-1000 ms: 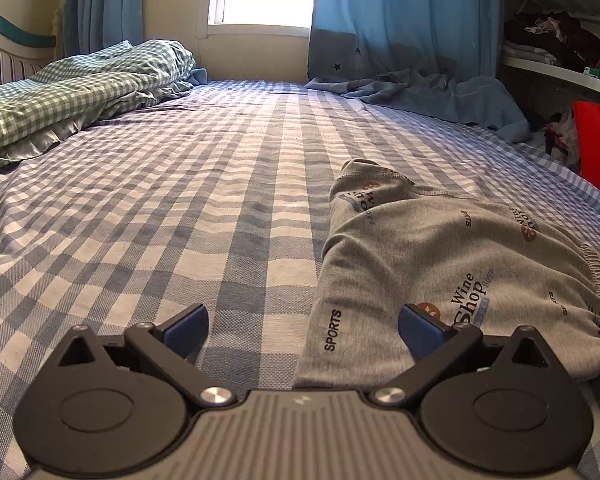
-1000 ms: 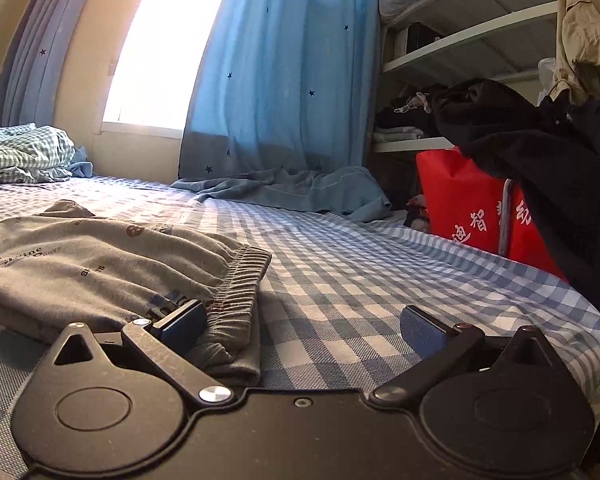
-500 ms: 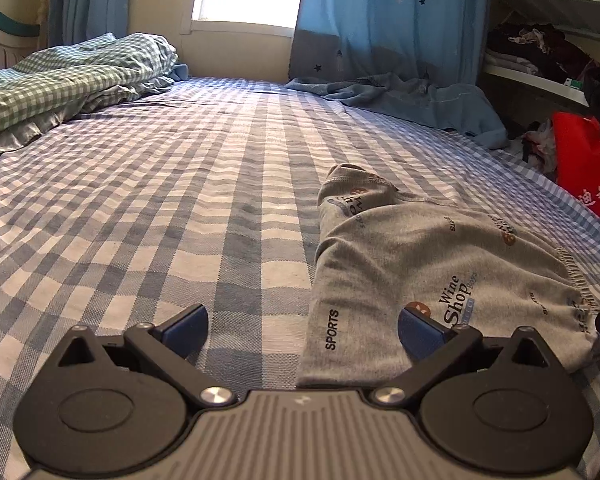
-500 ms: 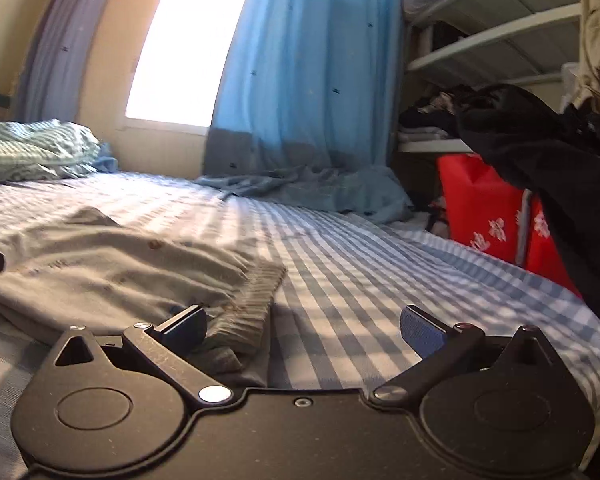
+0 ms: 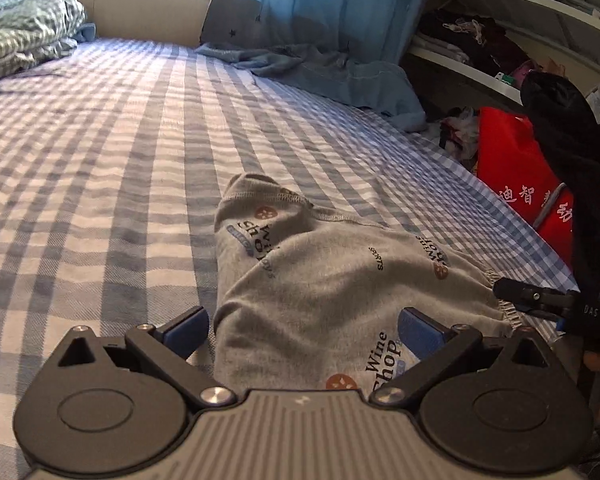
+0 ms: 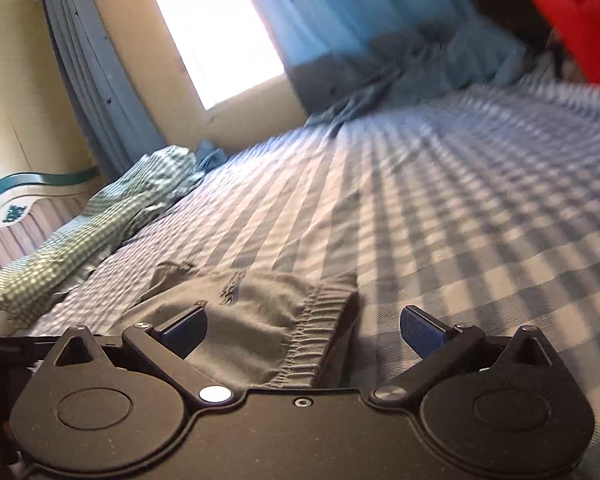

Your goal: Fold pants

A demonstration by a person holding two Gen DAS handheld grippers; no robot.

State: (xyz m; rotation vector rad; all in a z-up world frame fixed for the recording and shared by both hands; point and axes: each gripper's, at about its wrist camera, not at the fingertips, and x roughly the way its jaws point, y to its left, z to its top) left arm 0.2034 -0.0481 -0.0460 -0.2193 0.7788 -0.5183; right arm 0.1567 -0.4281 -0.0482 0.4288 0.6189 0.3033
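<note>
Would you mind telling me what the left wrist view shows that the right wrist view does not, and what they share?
Only the left wrist view shows the pants' readable print, the right gripper beside the waistband, cluttered shelves and dark clothing hanging at right. Only the right wrist view shows the headboard and the window. Both show the grey pants on the checked bedsheet, the crumpled green checked blanket, blue curtain and red bag; each gripper is open.

Left gripper (image 5: 302, 326) held low with jaws spread wide; right gripper (image 6: 304, 328) likewise agape, tilted, gripping nothing.
</note>
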